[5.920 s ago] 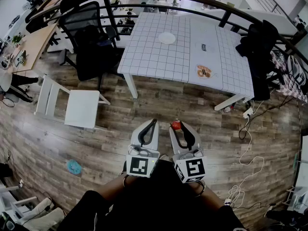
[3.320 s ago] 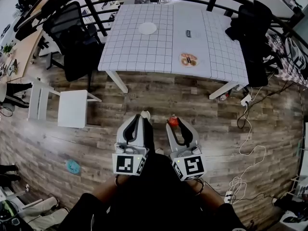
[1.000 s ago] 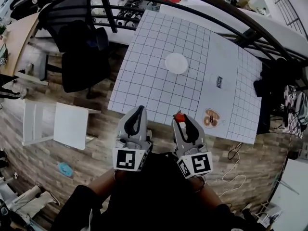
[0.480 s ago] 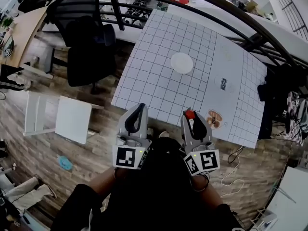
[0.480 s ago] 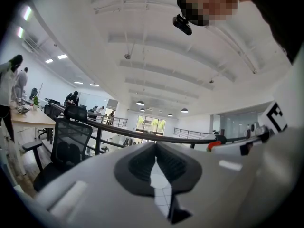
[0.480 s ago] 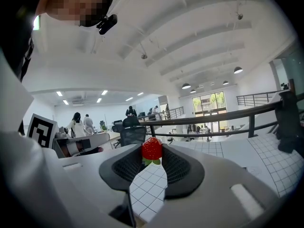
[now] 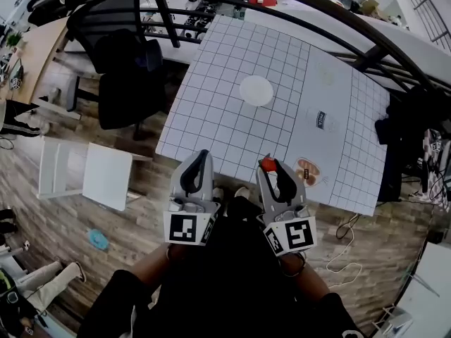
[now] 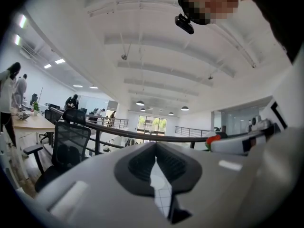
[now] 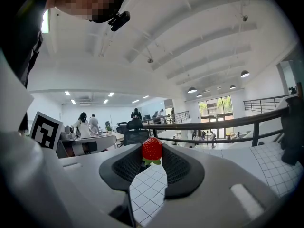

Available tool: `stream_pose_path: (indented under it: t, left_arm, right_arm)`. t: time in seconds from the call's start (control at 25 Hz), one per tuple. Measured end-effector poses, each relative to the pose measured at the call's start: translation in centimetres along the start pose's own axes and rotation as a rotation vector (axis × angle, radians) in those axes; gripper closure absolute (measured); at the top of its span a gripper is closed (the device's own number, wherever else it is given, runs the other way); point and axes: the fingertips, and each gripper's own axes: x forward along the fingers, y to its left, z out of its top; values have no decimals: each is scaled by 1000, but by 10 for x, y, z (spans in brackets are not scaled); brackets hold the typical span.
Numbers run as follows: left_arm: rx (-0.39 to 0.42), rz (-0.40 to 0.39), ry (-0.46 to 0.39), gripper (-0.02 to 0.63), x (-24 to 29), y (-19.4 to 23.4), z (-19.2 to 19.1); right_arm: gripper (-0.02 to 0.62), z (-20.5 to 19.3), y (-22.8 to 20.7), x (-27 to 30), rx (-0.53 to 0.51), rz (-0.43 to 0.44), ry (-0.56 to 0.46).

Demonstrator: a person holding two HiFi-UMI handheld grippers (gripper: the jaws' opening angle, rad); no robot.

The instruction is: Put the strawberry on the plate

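Gridded table (image 7: pixel 211 118) nearer now, plate (image 7: pixel 256 90) and perhaps stickers (image 7: pixel 308 171), plank floor (image 7: pixel 63 224)

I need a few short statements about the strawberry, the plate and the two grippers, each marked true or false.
1. The right gripper holds the strawberry between its jaws. True.
2. The strawberry lies on the plate. False: the plate is bare, and the right gripper has the strawberry.
3. The left gripper holds a second strawberry. False: its jaws are together and hold nothing.
4. The plate stands on the checked table. True.
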Motion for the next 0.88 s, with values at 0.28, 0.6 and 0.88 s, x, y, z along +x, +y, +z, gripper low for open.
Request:
stream_pose_path:
  t: [0.28,0.6,0.88]
  left_arm:
    - [33,-27,-22,597,27,-37,8]
    - [59,-25,-36,597,44,-70,9]
    - [57,-32,-42,595,47,-100,2]
  right_arm:
    - [466,5,-41,-14,20,-21,-25]
    - [468,5,-66,-28,6,14,-42]
    - [468,0,-81,-39,24,17,-53]
